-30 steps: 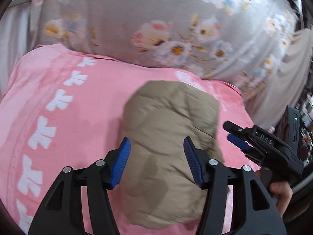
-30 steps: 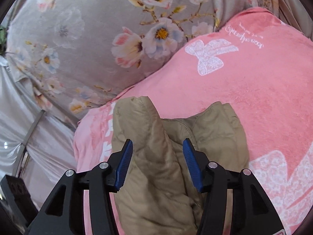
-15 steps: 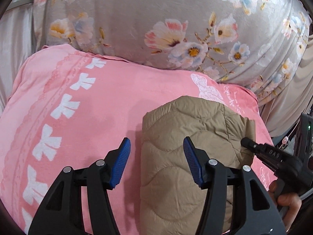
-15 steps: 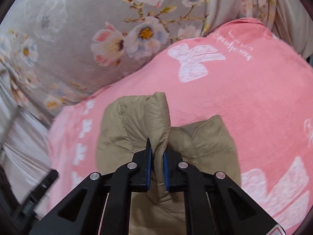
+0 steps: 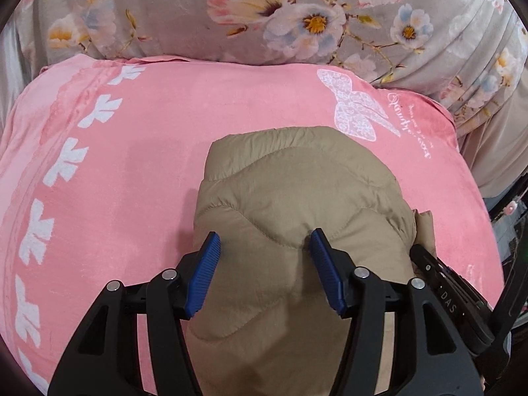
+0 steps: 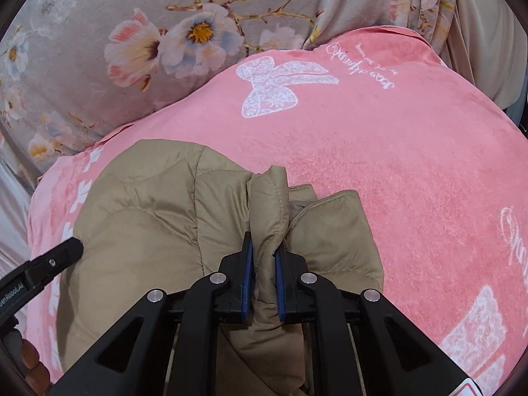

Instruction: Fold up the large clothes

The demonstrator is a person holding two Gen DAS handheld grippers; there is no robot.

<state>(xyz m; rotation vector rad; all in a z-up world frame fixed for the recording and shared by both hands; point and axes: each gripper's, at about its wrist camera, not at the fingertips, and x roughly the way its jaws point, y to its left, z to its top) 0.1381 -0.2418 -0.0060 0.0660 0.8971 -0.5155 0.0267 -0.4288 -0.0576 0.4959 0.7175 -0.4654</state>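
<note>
A tan quilted jacket (image 5: 297,191) lies bundled on a pink blanket (image 5: 148,165). My left gripper (image 5: 265,234) hovers open right over the jacket's quilted top, its blue pads spread apart with the fabric bulging up between them. The right gripper (image 6: 264,249) is shut on a raised fold of the jacket (image 6: 148,217) near its collar edge. That pinched ridge of fabric stands up between the blue pads. Each gripper shows in the other's view: the right gripper (image 5: 452,300) at the jacket's right edge, the left gripper (image 6: 49,260) at its left side.
The pink blanket (image 6: 396,165) with white bow prints covers the surface on all sides of the jacket. A grey floral cover (image 5: 297,16) rises behind it. Beige cloth (image 5: 495,151) hangs at the far right edge.
The right gripper closed on a fold of the jacket and sank with it. The left gripper came down and closer over the jacket's top, still open.
</note>
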